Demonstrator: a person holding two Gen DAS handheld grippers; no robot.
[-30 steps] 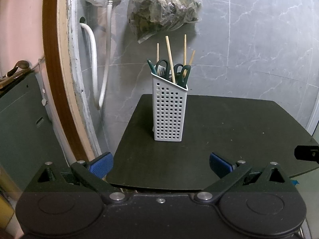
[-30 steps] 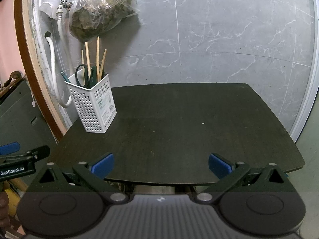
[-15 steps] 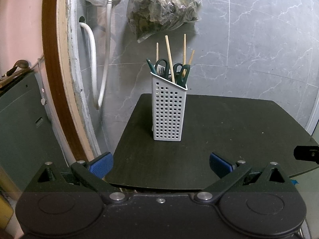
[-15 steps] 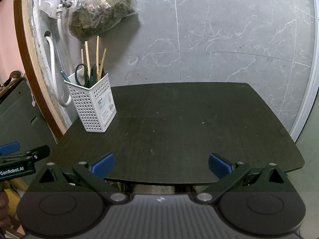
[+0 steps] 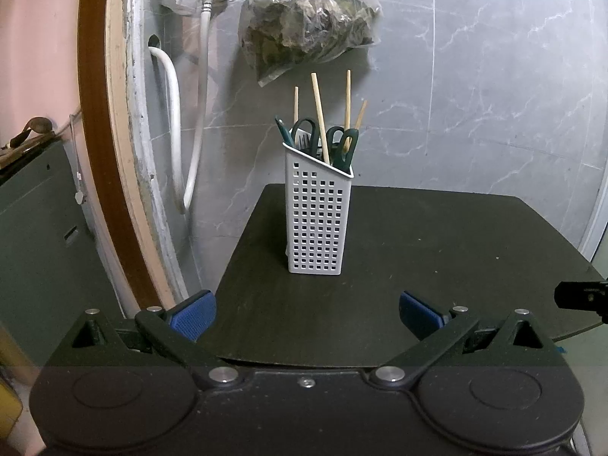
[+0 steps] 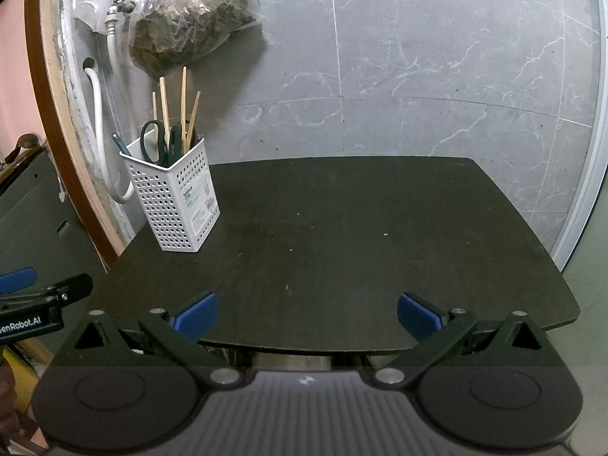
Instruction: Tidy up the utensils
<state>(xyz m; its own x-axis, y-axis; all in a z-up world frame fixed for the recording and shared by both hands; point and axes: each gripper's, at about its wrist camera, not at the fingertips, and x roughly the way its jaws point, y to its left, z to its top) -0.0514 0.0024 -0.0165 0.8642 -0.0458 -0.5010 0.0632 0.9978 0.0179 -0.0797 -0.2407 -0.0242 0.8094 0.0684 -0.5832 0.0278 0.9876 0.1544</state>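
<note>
We read "enRobot.AI" on our left gripper (image 6: pixel 22 304); the white holder's (image 6: pixel 173 205) label is unreadable. Both left gripper and right gripper (image 6: pixel 306 313) gape wide, empty.

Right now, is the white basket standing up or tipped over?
Standing up. The white basket sits flat on the table, chopsticks pointing up.

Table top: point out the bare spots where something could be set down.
The dark table is bare from the white utensil holder across to its right edge, and along the near edge by both open grippers, left and right. Only the back-left corner, by the holder and hose, is crowded.
</note>
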